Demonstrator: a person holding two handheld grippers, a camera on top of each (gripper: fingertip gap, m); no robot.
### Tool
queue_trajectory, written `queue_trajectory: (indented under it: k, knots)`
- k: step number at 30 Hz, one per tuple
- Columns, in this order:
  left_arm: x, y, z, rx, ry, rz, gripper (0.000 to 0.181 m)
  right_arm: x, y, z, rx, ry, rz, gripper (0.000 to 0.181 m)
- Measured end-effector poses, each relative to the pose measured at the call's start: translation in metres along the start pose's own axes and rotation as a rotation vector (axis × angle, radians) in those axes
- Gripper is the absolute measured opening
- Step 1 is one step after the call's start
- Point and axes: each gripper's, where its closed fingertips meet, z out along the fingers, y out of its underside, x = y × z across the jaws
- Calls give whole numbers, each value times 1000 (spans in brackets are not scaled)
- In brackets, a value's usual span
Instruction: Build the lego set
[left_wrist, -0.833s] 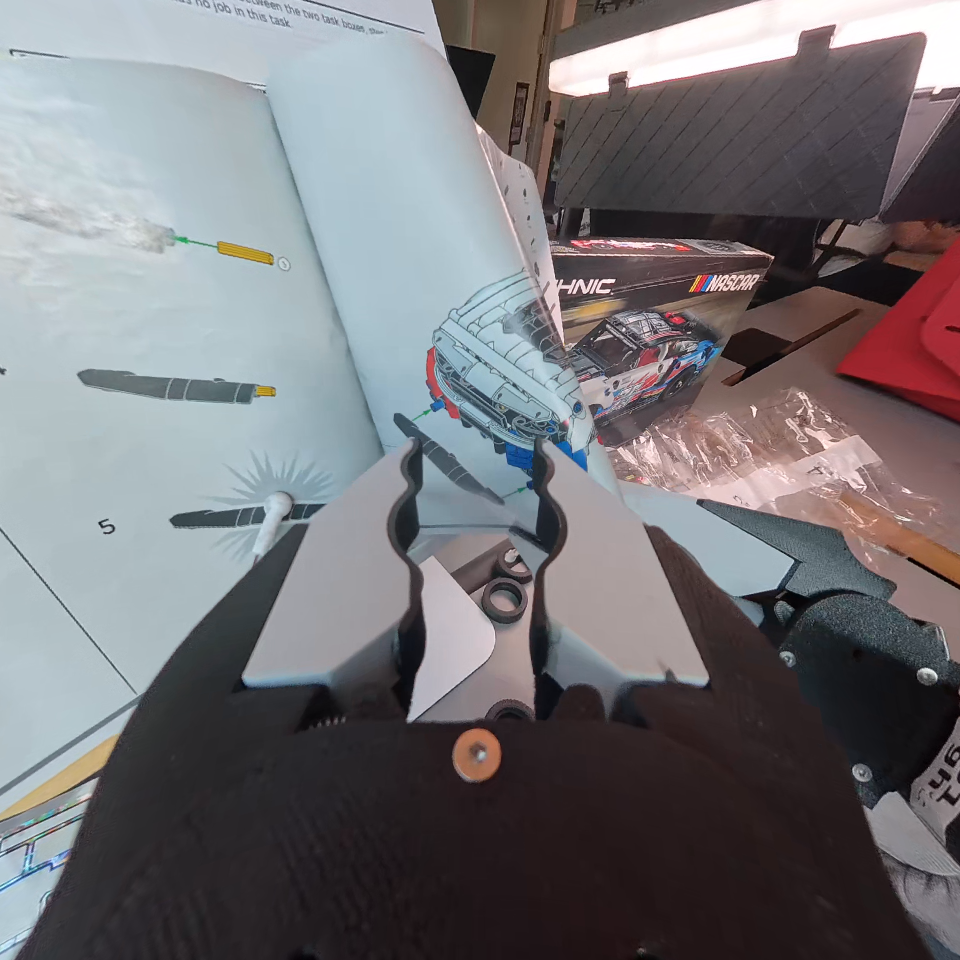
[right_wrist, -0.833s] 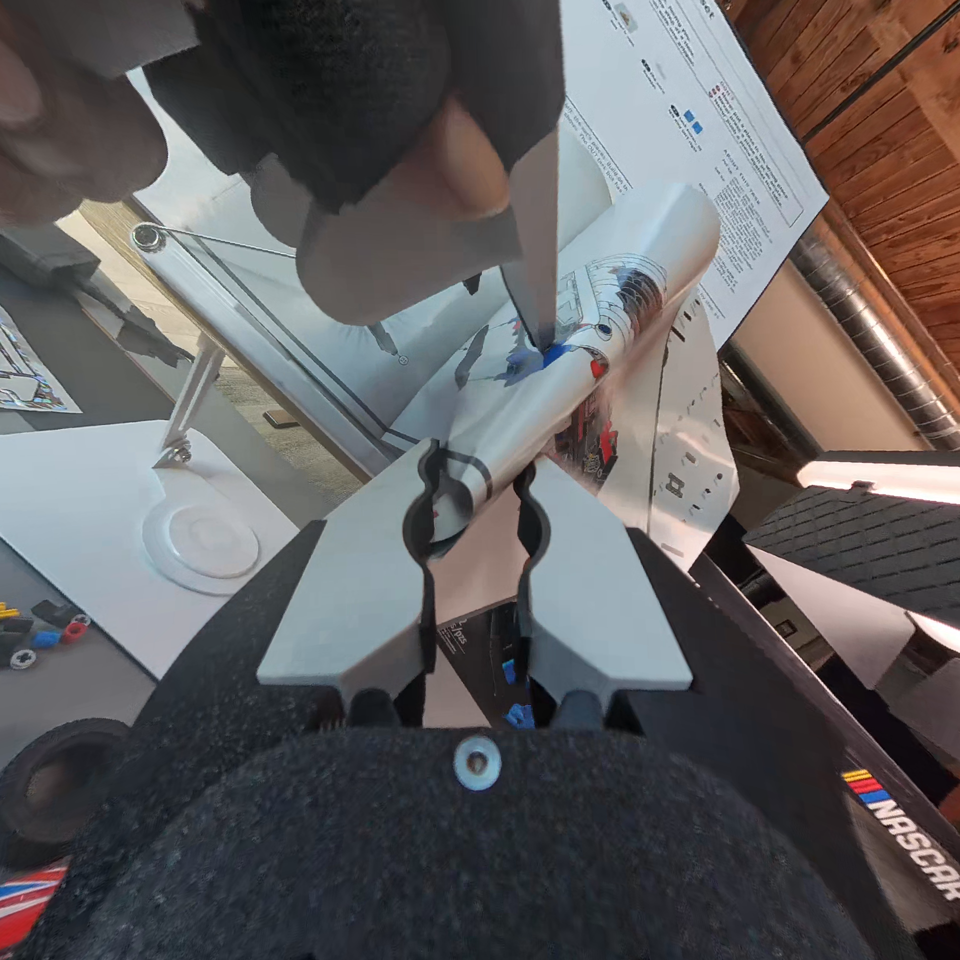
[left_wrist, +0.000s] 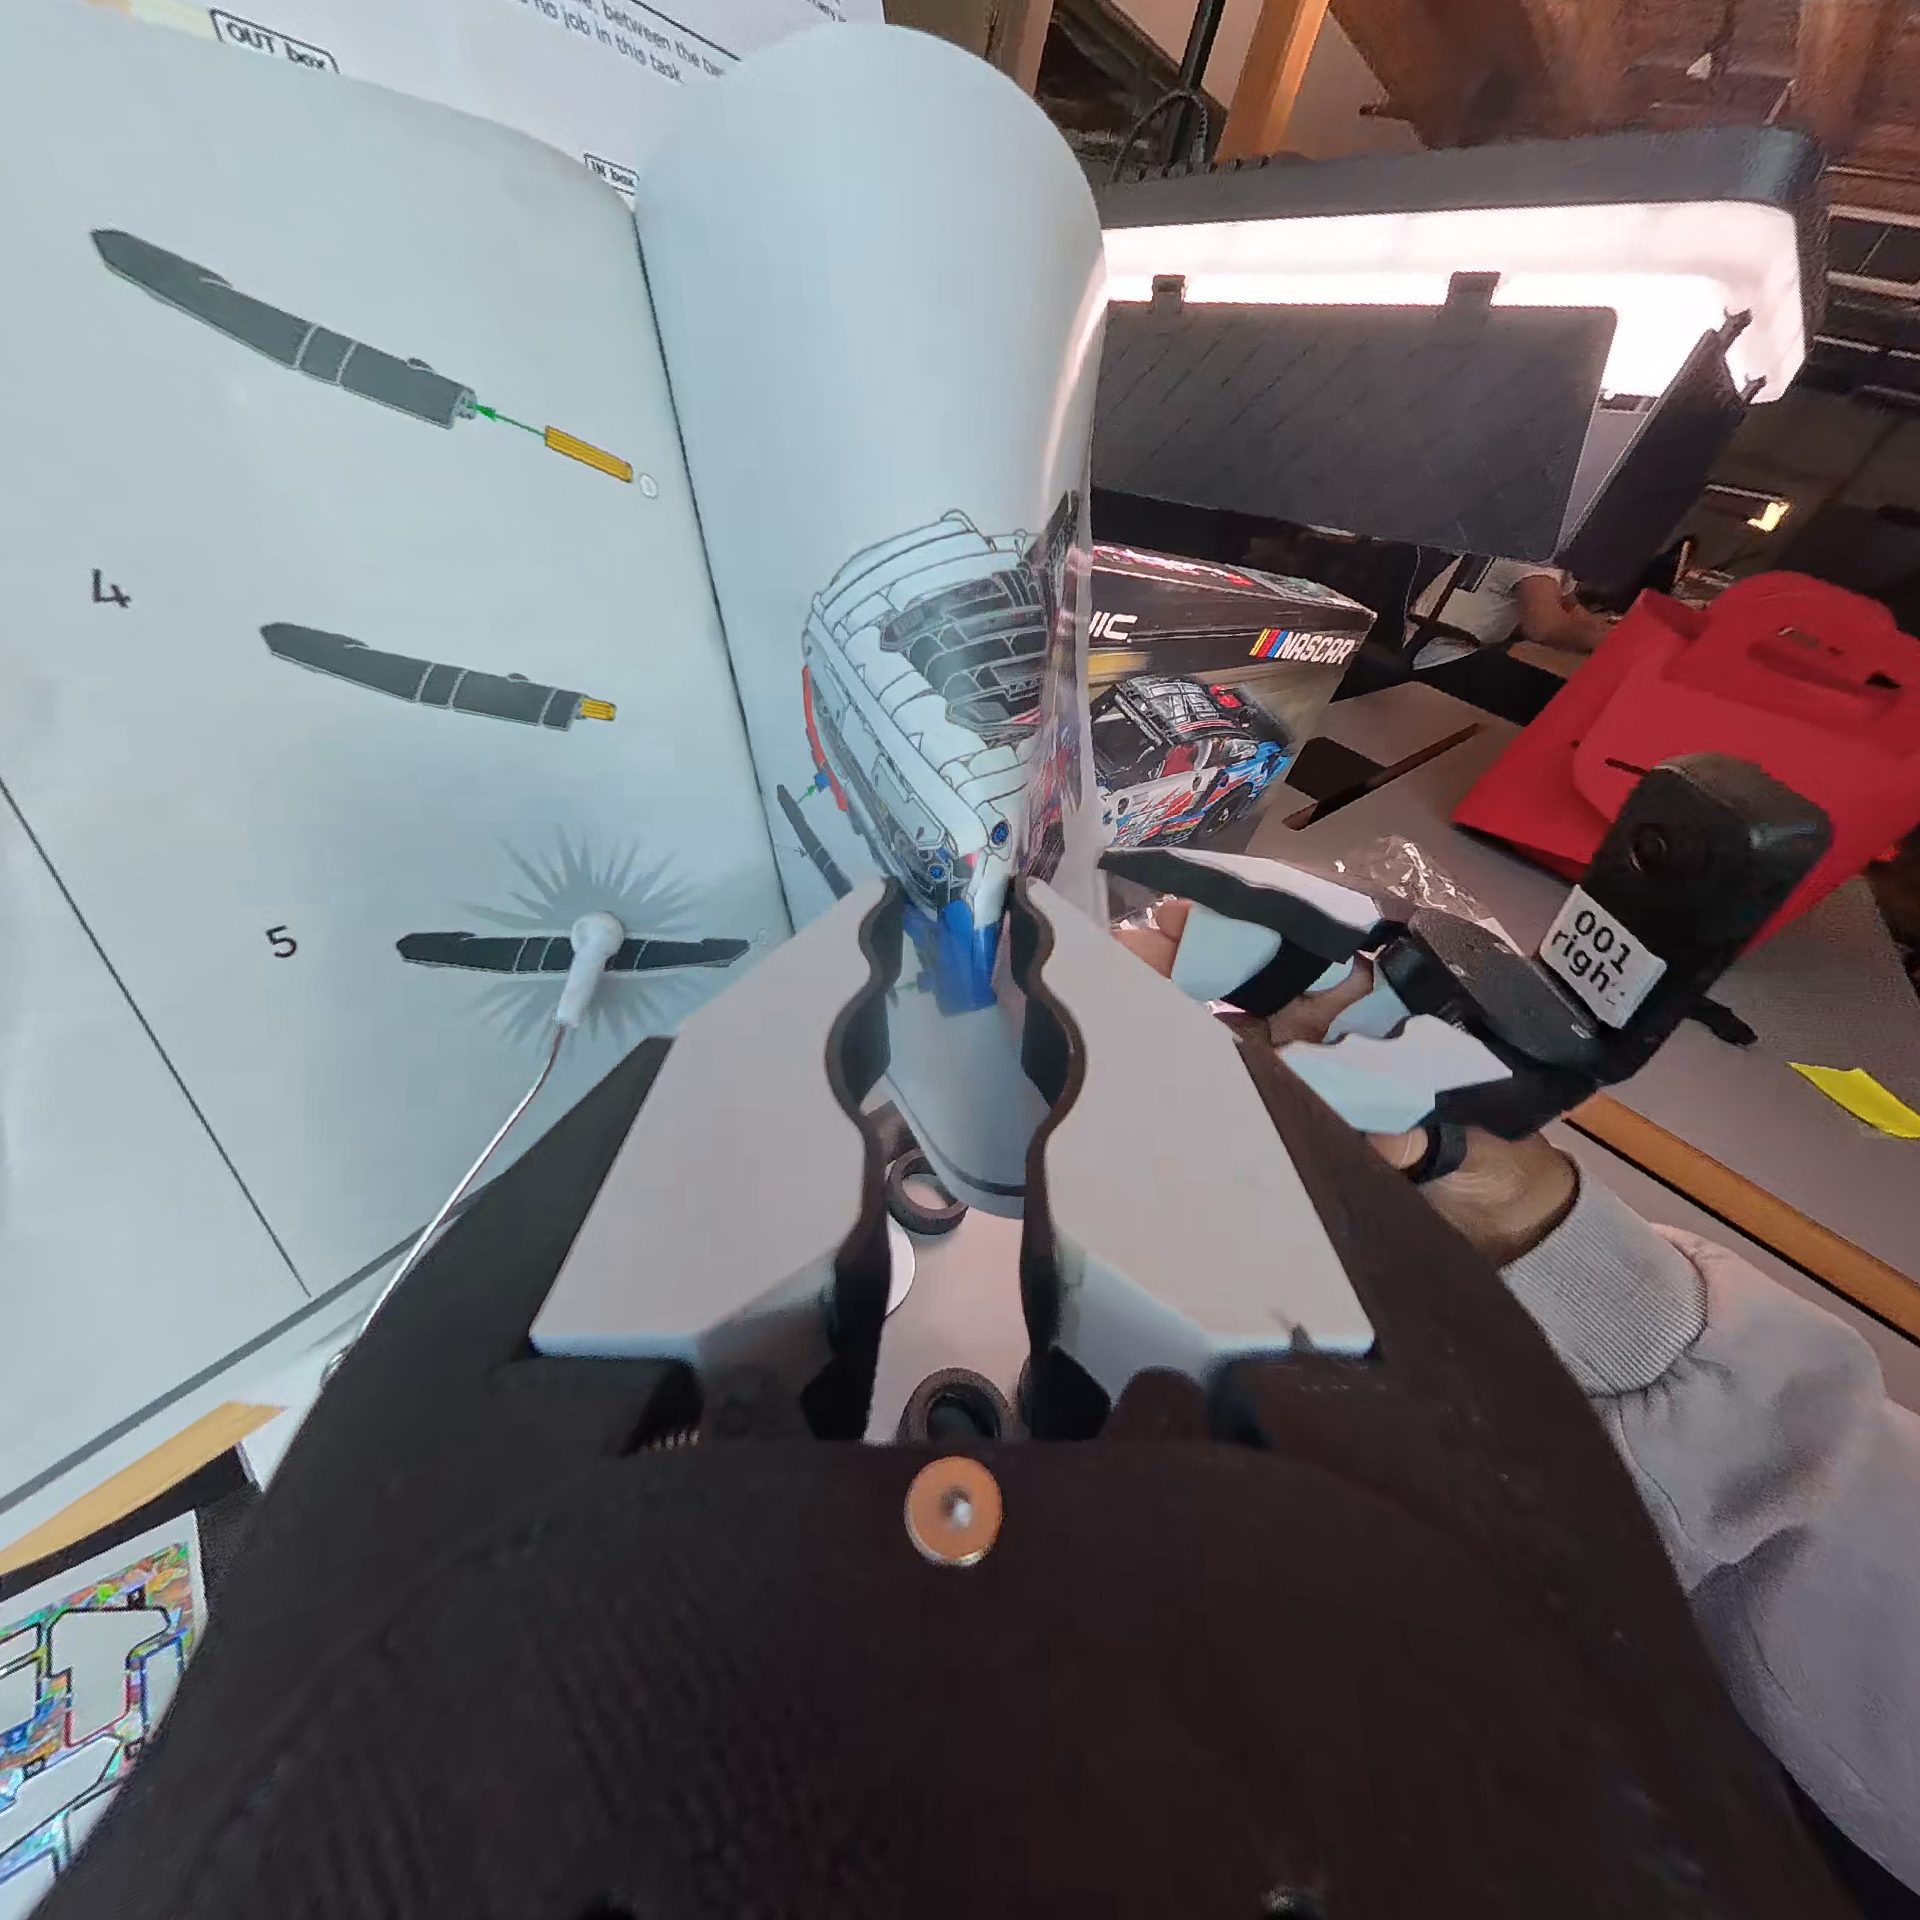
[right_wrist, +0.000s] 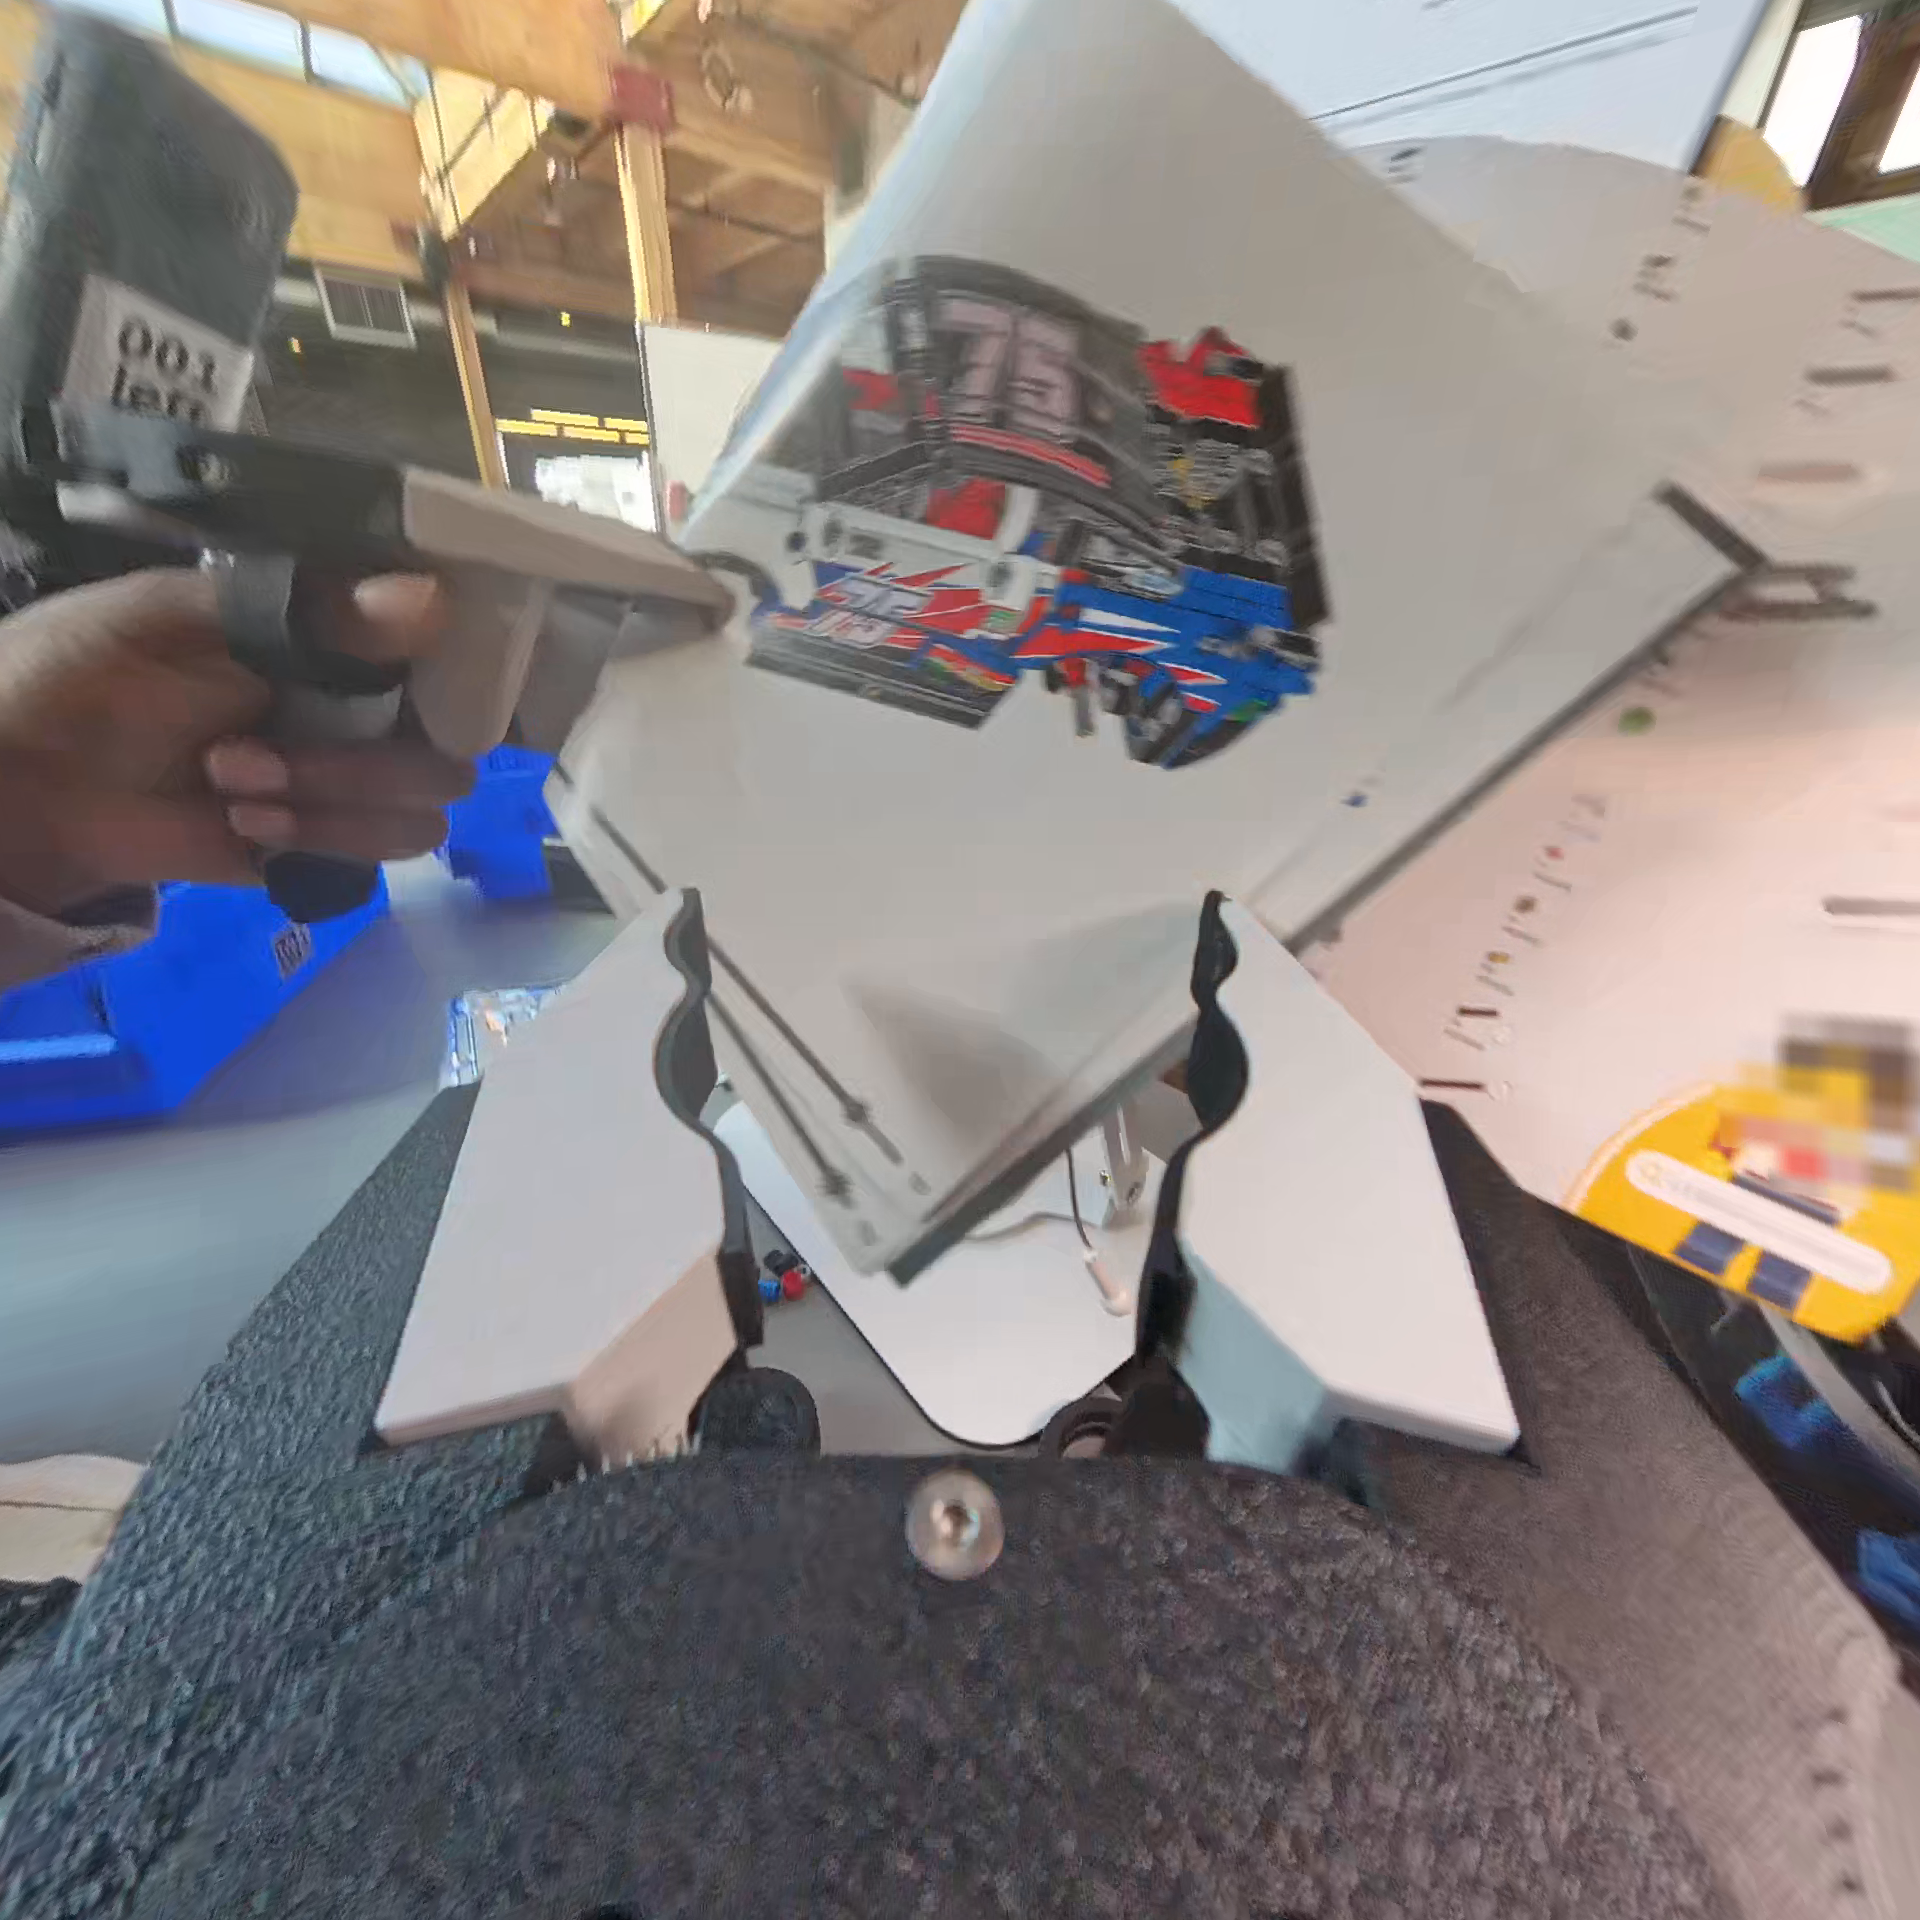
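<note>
Left claw pinches a page of the instruction booklet mid-turn; right claw wide, empty. Loose parts on surface, assembly looks barely begun.

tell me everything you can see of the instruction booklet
The booklet is glossy white paper, open and propped upright on a stand. Its left page shows numbered steps with dark rod-like parts; the right page curls over, printed with a race car drawing. The left tool is shut on that page's edge. The right tool is open, clear of it.
</note>
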Motion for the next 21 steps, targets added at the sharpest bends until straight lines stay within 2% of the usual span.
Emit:
queue_trajectory:
  k: [2,5,7,9,13,14,17,18,21]
  knots:
    - [-2,-1,-3,12,19,-24,17,21,1,-12,28,9,120,90]
    - [-1,0,-4,27,48,-52,18,32,8,-19,69,-53,342,79]
    - [0,-1,-4,39,72,-69,18,28,2,-22,137,-160,493,50]
    - [-1,-1,-6,48,93,-94,18,16,-6,-27,184,-295,552,3]
    - [-3,-11,-16,106,173,-170,8,21,-21,-38,261,-313,563,0]
    - [-8,-15,-20,129,180,-199,1,27,-22,-39,272,-286,565,0]
    - [-30,-16,-30,137,135,-258,0,49,-23,-47,312,-196,601,0]
    - [-29,-16,-33,127,133,-249,5,51,-24,-49,321,-197,607,0]
    - [-8,-11,-34,83,75,-80,38,41,-29,-47,312,-242,575,0]
